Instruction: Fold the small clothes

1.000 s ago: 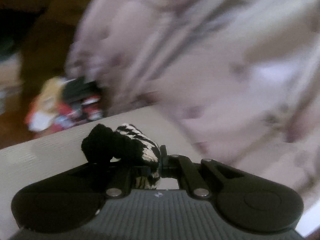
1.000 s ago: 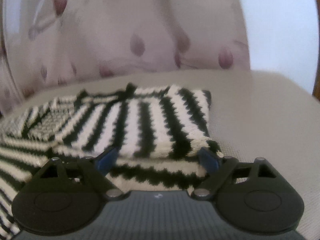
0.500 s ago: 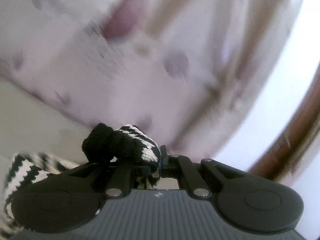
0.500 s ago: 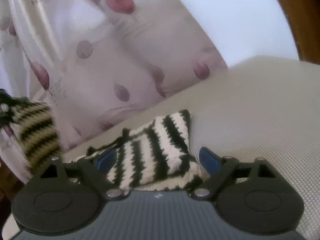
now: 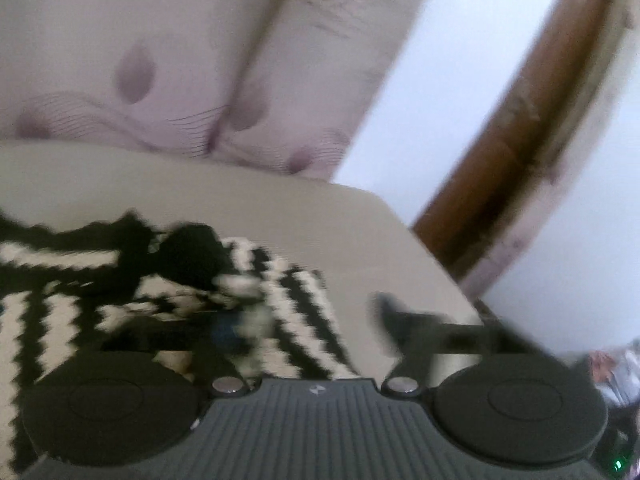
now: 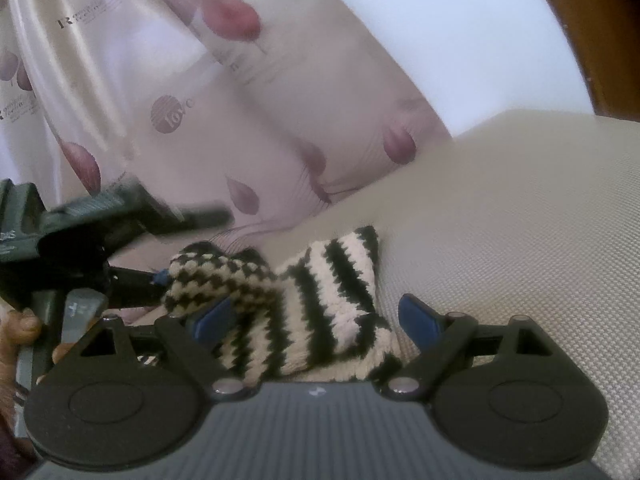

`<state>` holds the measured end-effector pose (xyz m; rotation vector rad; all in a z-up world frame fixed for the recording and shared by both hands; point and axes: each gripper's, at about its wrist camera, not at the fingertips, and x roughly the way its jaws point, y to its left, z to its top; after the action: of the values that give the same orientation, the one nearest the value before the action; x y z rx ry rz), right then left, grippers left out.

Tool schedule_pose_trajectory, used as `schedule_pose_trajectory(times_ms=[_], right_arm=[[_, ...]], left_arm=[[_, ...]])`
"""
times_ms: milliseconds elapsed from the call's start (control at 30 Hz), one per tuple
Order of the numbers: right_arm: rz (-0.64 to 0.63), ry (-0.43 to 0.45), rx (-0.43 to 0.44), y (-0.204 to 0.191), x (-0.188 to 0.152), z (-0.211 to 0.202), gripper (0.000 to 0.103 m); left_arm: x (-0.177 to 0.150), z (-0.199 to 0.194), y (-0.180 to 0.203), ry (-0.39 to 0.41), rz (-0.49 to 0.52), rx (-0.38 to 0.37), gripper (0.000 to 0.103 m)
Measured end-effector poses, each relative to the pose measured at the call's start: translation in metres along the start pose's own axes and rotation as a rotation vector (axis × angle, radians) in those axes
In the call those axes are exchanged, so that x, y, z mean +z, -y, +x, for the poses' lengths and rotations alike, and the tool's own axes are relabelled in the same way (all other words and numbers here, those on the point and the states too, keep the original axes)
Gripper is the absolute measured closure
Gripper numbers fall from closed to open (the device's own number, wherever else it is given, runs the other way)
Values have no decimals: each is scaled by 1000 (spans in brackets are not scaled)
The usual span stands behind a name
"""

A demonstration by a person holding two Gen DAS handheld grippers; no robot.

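The black-and-white knitted piece (image 6: 320,304) is lying on the beige tabletop (image 6: 520,220), near the flowery curtain (image 6: 280,128). The left claw (image 5: 304,320) is opening and letting go of the flap it is laying on top. The right claw (image 6: 320,316) is waiting wide open just over the near edge, holding nothing. The knit looks soft, thick and floppy, so it is best pinched at a corner or edge.
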<state>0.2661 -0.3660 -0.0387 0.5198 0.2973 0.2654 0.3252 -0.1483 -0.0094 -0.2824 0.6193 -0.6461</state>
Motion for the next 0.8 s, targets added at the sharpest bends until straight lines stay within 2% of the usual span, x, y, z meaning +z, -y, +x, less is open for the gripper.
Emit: schedule_pose_trajectory(times_ms=[100,167,267,300,367,400,467,567,667,700,733,767,800], right_arm=[[-6,-1,-5,-1,-1,0,13],[-11,-1,-10,-2,-1,0,13],[-18,-2,-16,-3,-1,1,13],[-19,-4,-18,-3,-1,1,13],[-24,-6,-27,-4,-2,1,13],[-28,-7,-31,-5,-2,1,13],[-28,-11,-37,-6,-2,1,13],[-14,-19,-32,-4,-2,2,13],[1,-21,-19,-2,3,1,13],[-28,-7,-22,-6,5,-1,20],[-86,3,-21,-14,9,-3,36],[-141,-7,-18,-22,12,-2,44],[-193,-30,-9,-31,16,2,44]], left_arm=[[-5,-11,11,62,42,-68,0],[0,-18,16,62,51,-108,0],[2,-35,13,59,6,-229,0],[1,-38,14,52,30,-225,0],[-3,-44,20,79,97,-134,0],[-3,-46,19,87,99,-121,0],[-3,-49,11,78,41,-156,0],[-4,-67,-1,105,-18,-175,0],[-23,-97,-17,130,-17,-98,0],[-34,-108,-24,145,-5,-48,0],[-48,-120,-31,166,13,13,0],[-62,-129,-40,188,25,68,0],[-77,-139,-50,212,28,121,0]])
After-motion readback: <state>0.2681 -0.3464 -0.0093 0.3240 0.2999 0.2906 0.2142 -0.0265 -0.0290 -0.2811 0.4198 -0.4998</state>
